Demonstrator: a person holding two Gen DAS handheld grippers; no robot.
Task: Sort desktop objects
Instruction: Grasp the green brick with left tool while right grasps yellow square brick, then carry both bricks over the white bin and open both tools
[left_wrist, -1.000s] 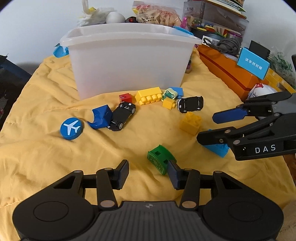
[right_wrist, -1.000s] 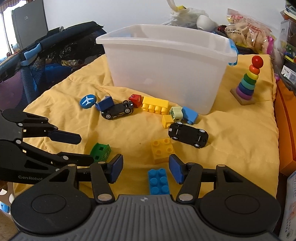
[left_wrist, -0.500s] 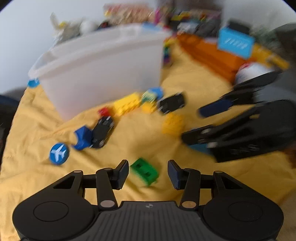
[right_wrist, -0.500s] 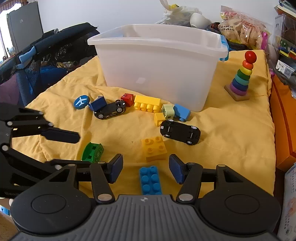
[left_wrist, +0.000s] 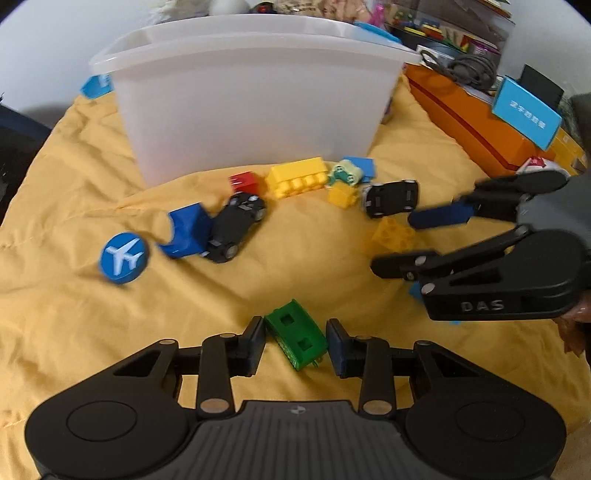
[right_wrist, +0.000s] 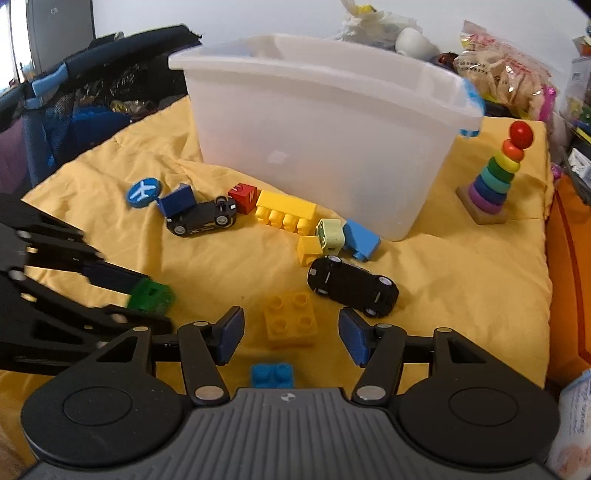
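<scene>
Right wrist: two black cars, one unclenched right hand-held gripper, nothing grasped.

right tool open | yellow brick between fingers | white bin behind

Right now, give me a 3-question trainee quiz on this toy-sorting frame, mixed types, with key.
1. True or false: the left tool has already lifted the green block off the yellow cloth.
2. Which piece lies between the right tool's fingers? A) yellow square brick B) red cube C) airplane disc
3. Fill in: the long yellow brick lies in front of the white ____.

Key: 1 false, it lies on the cloth between open fingers; 2 A; 3 bin.
</scene>
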